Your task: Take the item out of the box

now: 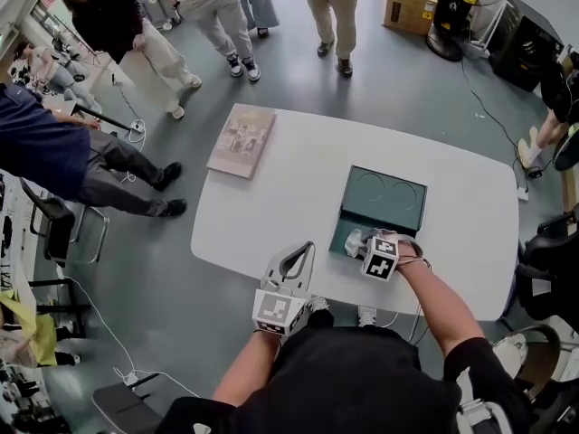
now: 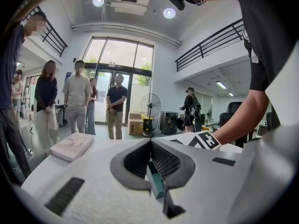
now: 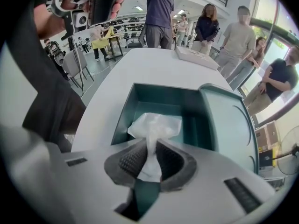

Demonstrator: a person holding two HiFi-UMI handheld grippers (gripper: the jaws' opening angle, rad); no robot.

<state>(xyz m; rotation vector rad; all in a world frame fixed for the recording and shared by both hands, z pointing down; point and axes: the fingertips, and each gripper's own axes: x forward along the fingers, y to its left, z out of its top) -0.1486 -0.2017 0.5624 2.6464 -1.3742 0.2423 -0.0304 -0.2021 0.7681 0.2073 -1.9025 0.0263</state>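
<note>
**Inspection: bagged item clamped at open box**

At the left of the bench [image 1: 289, 179] a closed book [image 1: 241, 140] is seen lying flat, well apart from the box. Near the front edge, the left gripper [image 1: 306, 250] is held roughly level above the bench. Its jaws are closed tip to tip and nothing is caught between them.

To the right, a teal box [image 3: 140, 99] is found standing open, with its lid [image 3: 229, 125] swung back. The right gripper [image 3: 150, 148] is pointed steeply down over the open compartment. Its jaws are clamped on a white, crinkled plastic bag [image 3: 156, 125], the neck of which is pinched between the ribbed pads. The bag's bunched body is seen within the compartment. Whether it rests on the box floor cannot be established.

Several persons are noted standing on the floor beyond the bench.
</note>
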